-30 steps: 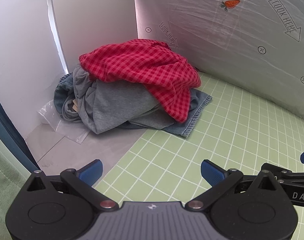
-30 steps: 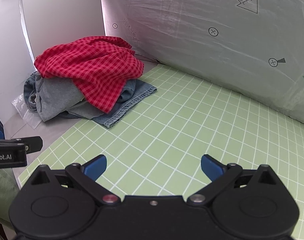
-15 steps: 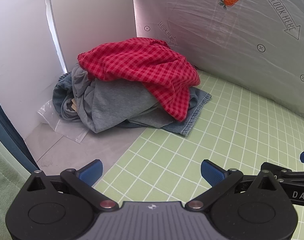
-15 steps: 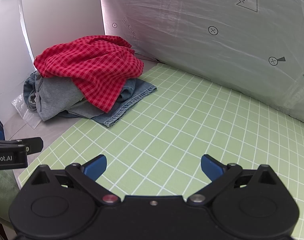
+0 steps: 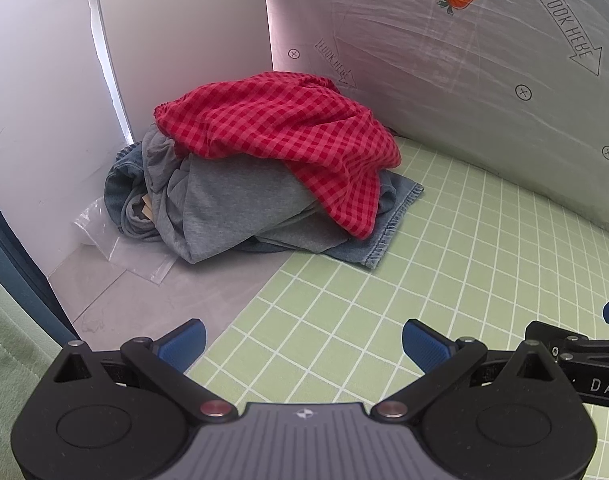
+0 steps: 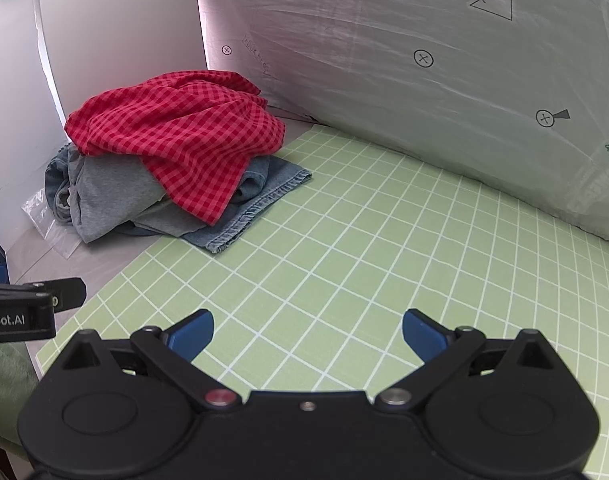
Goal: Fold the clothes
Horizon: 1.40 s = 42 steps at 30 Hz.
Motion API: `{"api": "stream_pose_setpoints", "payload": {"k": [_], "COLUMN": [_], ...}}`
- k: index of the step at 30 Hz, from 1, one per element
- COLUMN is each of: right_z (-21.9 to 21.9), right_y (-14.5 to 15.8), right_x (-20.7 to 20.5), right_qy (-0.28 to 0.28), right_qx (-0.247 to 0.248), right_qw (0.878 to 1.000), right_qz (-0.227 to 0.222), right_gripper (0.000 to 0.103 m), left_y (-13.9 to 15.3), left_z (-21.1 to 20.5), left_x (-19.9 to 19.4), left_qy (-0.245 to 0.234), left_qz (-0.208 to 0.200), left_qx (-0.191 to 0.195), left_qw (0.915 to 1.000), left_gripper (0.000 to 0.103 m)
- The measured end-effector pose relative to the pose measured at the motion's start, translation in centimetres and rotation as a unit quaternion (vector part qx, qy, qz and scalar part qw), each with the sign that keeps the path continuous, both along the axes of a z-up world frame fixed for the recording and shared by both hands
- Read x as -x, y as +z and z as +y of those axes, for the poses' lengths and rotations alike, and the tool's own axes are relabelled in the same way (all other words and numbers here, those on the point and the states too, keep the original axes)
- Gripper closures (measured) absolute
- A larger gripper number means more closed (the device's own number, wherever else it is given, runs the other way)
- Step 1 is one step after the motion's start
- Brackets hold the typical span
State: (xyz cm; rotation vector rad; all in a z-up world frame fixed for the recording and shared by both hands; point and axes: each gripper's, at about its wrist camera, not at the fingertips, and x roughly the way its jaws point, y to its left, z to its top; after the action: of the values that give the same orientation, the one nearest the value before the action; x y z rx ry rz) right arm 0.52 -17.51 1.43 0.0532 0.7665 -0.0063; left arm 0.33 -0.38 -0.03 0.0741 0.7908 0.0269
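A heap of clothes lies in the far left corner: a red checked garment (image 5: 280, 128) on top, a grey garment (image 5: 232, 208) under it and blue denim (image 5: 388, 216) at the bottom. The red checked garment (image 6: 176, 132), the grey garment (image 6: 108, 192) and the denim (image 6: 264, 192) also show in the right wrist view. My left gripper (image 5: 304, 344) is open and empty, well short of the heap. My right gripper (image 6: 308, 336) is open and empty over the green grid mat (image 6: 384, 248), to the right of the left one.
A clear plastic bag (image 5: 116, 248) lies on the grey surface left of the heap. White panels (image 5: 44, 100) stand behind and to the left. A printed plastic sheet (image 6: 424, 60) walls the right. The mat's left edge (image 5: 256, 300) meets the grey surface.
Both grippers have drifted very slightly; the heap sits a touch further left in each view. Jaws stay open. The clothes have not moved.
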Motion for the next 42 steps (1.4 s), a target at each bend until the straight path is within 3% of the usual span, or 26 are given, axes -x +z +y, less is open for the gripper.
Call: {"api": "stream_pose_setpoints", "payload": {"k": [17,24,28,34,42], "right_z": [0.0,-0.4,-0.6,-0.6,0.5], "right_y": [-0.2,-0.4,-0.6,-1.2,-1.3], "right_x": [-0.4,-1.8,-4.0,-9.3,-19.2], "right_qy": [-0.004,-0.009,-0.012,-0.012,0.003], "right_qx": [0.001,0.005,0.003,-0.011,-0.075], "right_qw": [1.0,1.0,1.0,1.0,0.997], "right_qz": [0.004,0.006,0.008,0.011,0.007], "right_gripper": [0.001,0.001,0.001,0.001,0.011], "left_y": [-0.6,-1.3,-1.7,-1.8,0.5], "left_z": [0.1,1.1,1.8,4.4,9.2], "left_x": [-0.5,-2.2,-3.2,-8.3,-16.8], "left_qy": [-0.005,0.017,0.031,0.071,0.125], "left_qz": [0.014,0.034,0.044,0.058,0.03], "left_qx": [0.0,0.008,0.012,0.03,0.109], "left_qw": [0.9999,0.9993,0.9985,0.9953,0.9856], "left_gripper": [0.0,0.0,0.0,0.0,0.001]}}
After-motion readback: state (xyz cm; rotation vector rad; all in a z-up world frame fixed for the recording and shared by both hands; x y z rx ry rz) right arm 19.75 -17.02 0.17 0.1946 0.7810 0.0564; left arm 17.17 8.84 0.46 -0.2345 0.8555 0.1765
